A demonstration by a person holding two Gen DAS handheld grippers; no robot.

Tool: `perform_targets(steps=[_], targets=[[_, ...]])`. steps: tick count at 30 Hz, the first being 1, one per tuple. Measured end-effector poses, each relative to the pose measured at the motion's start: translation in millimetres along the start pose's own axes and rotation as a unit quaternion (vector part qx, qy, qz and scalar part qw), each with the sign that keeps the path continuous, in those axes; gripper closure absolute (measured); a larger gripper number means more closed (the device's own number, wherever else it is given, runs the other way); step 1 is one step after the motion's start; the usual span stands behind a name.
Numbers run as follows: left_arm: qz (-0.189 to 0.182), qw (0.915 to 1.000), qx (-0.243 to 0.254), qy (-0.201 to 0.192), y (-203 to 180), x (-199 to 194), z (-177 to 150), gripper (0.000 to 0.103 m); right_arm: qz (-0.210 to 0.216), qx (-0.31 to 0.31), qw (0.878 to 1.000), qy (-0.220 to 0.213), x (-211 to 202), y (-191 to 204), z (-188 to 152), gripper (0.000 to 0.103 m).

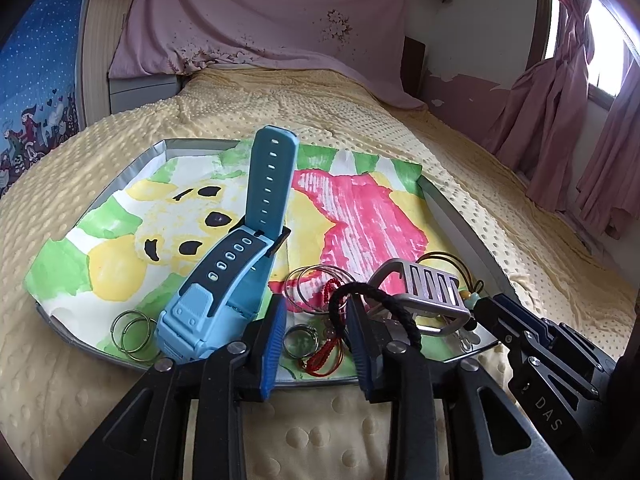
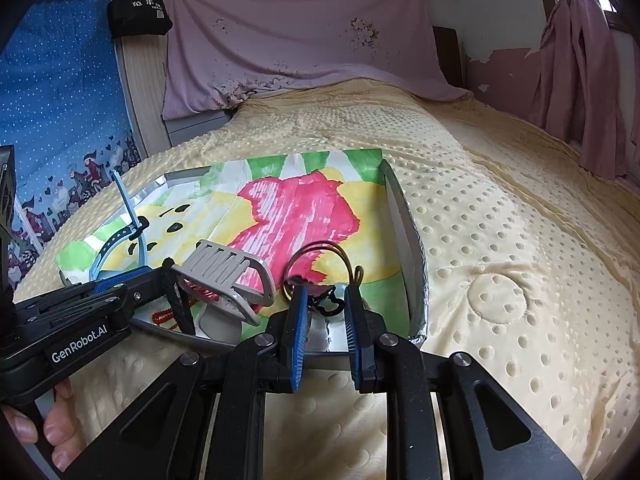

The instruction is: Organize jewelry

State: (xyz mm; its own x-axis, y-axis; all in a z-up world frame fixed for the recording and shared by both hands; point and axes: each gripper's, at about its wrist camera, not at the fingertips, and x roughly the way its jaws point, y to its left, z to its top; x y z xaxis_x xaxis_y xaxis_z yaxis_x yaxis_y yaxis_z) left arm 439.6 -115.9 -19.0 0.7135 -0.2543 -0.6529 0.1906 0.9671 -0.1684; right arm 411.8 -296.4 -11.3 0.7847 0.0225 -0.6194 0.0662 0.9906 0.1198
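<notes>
The left gripper (image 1: 316,312) stands parted over the near edge of the tray (image 1: 452,210), gripping nothing; a black braided cord (image 1: 376,292) drapes over its right finger and a blue watch (image 1: 216,296) lies just left. The right gripper (image 2: 326,300) sits narrowly parted around a small dark charm (image 2: 326,306); whether it pinches cannot be told.

so on the tray (image 1: 460,216): one blue watch (image 1: 224,280), one grey watch band (image 1: 424,292), one black hair tie (image 1: 376,304), two small key rings (image 1: 134,334).
</notes>
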Motion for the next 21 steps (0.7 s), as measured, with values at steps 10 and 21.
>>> perform_targets(steps=[10, 21], targets=[[0.0, 0.9989, -0.007, -0.046, -2.3, -31.7, -2.6, 0.036, 0.0, 0.019, 0.999, -0.029, -20.5, -11.4, -1.6, 0.08], [0.011, 0.9921, -0.008, -0.124, -3.9, -101.4, -5.5, 0.004, -0.005, 0.044, 0.993, -0.105, -83.2, -29.3, -2.7, 0.044]])
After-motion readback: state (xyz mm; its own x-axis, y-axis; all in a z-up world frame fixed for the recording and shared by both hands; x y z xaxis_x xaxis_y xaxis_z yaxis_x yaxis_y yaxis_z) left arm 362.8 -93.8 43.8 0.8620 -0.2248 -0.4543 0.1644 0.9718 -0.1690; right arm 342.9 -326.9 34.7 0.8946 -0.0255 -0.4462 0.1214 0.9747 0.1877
